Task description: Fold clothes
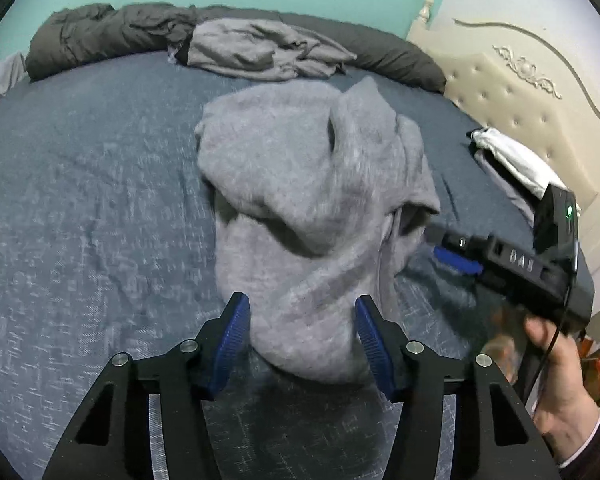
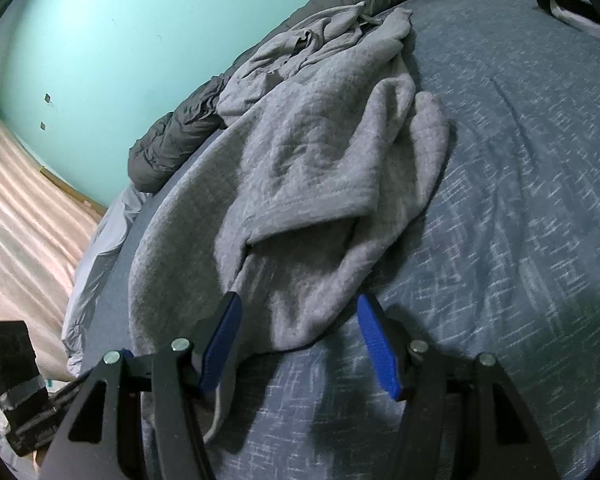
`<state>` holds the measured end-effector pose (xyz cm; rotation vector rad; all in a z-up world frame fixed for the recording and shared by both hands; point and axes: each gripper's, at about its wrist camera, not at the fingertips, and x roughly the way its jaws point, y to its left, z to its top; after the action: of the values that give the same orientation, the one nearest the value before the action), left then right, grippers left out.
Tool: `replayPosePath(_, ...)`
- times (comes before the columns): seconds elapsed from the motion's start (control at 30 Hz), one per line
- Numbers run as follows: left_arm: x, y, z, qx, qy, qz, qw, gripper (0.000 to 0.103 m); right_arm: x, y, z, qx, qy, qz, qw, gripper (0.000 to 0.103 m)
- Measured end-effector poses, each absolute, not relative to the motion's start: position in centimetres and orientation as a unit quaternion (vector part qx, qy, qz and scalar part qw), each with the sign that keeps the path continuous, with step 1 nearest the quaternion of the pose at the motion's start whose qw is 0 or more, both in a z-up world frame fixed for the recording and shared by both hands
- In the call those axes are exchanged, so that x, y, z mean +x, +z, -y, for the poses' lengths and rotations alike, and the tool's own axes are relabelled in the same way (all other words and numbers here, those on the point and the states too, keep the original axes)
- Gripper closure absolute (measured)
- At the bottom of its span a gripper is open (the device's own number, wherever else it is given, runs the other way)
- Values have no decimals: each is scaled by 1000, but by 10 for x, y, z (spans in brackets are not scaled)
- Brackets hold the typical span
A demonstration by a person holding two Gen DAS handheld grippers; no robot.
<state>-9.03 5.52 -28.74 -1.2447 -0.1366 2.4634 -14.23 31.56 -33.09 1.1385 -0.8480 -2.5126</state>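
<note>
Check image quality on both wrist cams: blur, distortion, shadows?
Left wrist: motion blur smears the grey sweater and right gripper; fisheye bows the bed. Right wrist: sweater weave sharper, blur toward the edges; gripper shadow on the bedspread.

grey knitted sweater (image 1: 312, 200) on blue woven bedspread (image 1: 92, 208), centre | crumpled grey cloth garment (image 1: 260, 50) behind it, far | dark rolled duvet (image 1: 112, 30) along far edge | white folded cloth (image 1: 516, 160) right, near cream tufted headboard (image 1: 512, 92)
</note>
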Motion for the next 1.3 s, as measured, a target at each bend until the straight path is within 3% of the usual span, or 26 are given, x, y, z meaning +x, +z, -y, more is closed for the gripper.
replayPosePath(0.13, -96, -302, -53, -458, 869, 43, 185, 72, -147, -330, -322, 391, -867, 290, 109, 42)
replayPosePath(0.47, -100, -307, -41, -464, 868, 46, 174, 83, -173, -330, -323, 402, -875, 259, 78, 42)
replayPosePath(0.53, -101, -304, -35, -462, 869, 51, 171, 89, -182, -331, -317, 410, -874, 247, 80, 59)
replayPosePath(0.57, -103, -302, -30, -460, 870, 55, 168, 90, -185, -329, -314, 410, -878, 233, 82, 76)
replayPosePath(0.6, -104, -299, -26, -459, 871, 58, 165, 91, -187, -326, -311, 410, -882, 219, 84, 87)
replayPosePath(0.67, -106, -293, -16, -454, 875, 64, 158, 92, -185, -310, -306, 402, -890, 194, 97, 95)
replayPosePath(0.83, -112, -268, 8, -436, 887, 78, 132, 99, -181, -272, -292, 380, -907, 130, 129, 100)
replayPosePath(0.97, -111, -243, 19, -427, 891, 89, 128, 99, -178, -231, -289, 364, -913, 104, 149, 101)
replayPosePath(1.1, -95, -229, 1, -423, 890, 80, 151, 97, -182, -235, -296, 406, -899, 91, 134, 101)
replayPosePath(1.17, -92, -233, -13, -432, 884, 76, 161, 86, -184, -237, -299, 427, -892, 85, 126, 101)
replayPosePath(1.23, -91, -239, -27, -444, 877, 69, 171, 65, -186, -239, -302, 447, -883, 79, 118, 101)
replayPosePath(1.3, -85, -243, -39, -448, 874, 54, 182, 65, -188, -241, -305, 467, -874, 72, 110, 98)
